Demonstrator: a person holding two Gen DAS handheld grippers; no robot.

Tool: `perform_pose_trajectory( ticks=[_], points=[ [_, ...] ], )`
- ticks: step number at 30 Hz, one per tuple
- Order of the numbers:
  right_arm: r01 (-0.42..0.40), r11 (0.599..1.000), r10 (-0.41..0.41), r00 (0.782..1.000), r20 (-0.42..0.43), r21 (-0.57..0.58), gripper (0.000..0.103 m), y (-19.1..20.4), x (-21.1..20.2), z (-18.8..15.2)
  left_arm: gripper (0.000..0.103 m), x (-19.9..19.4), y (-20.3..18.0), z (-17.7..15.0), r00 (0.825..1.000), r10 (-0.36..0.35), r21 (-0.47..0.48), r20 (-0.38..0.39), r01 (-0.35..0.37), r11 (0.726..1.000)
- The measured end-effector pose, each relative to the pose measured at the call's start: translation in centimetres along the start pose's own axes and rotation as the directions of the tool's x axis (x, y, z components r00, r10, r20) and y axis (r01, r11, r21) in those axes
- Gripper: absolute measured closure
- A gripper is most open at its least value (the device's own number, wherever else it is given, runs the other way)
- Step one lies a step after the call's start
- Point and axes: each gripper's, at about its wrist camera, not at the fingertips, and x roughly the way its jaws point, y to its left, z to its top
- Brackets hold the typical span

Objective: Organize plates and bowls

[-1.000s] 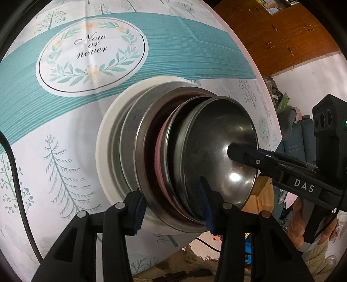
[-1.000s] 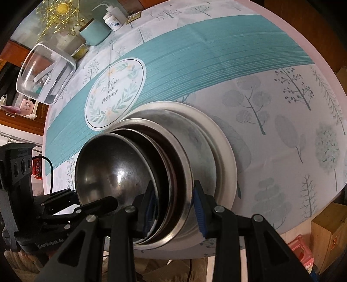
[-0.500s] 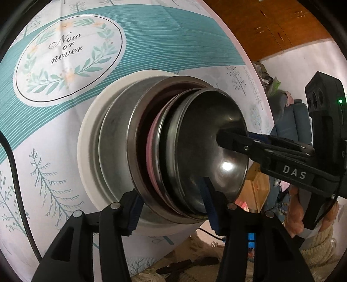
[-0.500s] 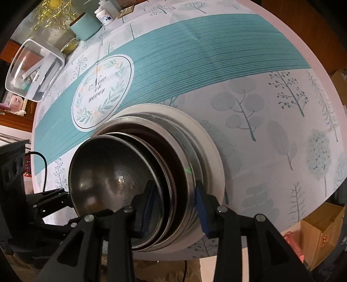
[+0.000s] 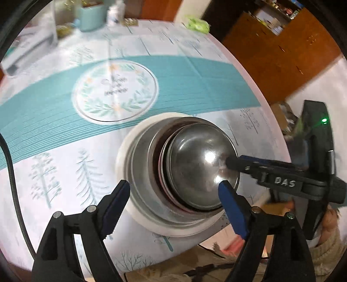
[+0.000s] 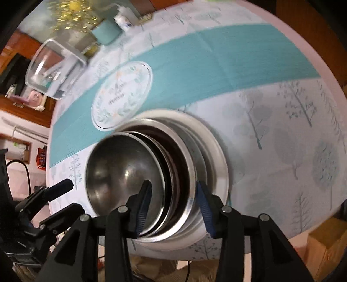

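A nested stack of dishes sits near the table's front edge: a white plate [image 5: 151,221] at the bottom, steel plates, a dark bowl, and a steel bowl [image 5: 199,169] on top. The stack also shows in the right wrist view, with the steel bowl [image 6: 121,169] and the white plate [image 6: 219,151]. My left gripper [image 5: 174,193] is open and pulled back, its jaws wide apart in front of the stack without touching it. My right gripper [image 6: 172,195] is open, its jaws straddling the rims of the stack's near side; one finger [image 5: 236,161] reaches into the top bowl.
The round table has a teal-striped cloth with a round wreath emblem [image 5: 115,93]. At the far side stand a clear lidded box [image 6: 54,67], a teal container [image 6: 106,32] and a white bottle [image 5: 116,13]. A cardboard box [image 6: 325,243] sits on the floor to the right.
My left gripper has let go of the stack's rims, opened wide and drawn back and up. My right gripper has widened around the rims. The stack rests on the table.
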Motion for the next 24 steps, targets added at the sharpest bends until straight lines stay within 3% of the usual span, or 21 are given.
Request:
perform_pose_trajectory(
  ticks=[5,12,17,22,24],
  points=[
    [-0.049,0.995,0.055,0.996,0.068,-0.091,0.059,1.1,-3.5,-1.1,0.020,-2.9,-3.0,-2.4,0.992,0.087,0.012,0.096,-0.089,0.996],
    [-0.070,0.977,0.104,0.982,0.160,-0.203,0.057,3.6,-8.3,-2.6,0.013,-7.2,-5.3,-4.3,0.970,0.117,-0.051,0.212,-0.108,0.993],
    [-0.065,0.973,0.117,0.967,0.228,-0.223,0.052,4.6,-11.2,-3.6,0.008,-9.6,-6.2,-5.2,0.949,0.185,-0.083,0.254,-0.170,0.982],
    [-0.019,0.969,0.091,0.954,0.285,-0.247,0.051,5.6,-12.9,-4.6,0.003,-11.6,-6.7,-5.9,0.913,0.286,-0.133,0.292,-0.257,0.957],
    [0.051,0.964,0.035,0.949,0.314,-0.261,0.051,6.4,-13.4,-4.9,0.003,-12.4,-6.9,-6.2,0.894,0.330,-0.147,0.304,-0.298,0.943]
  ],
)
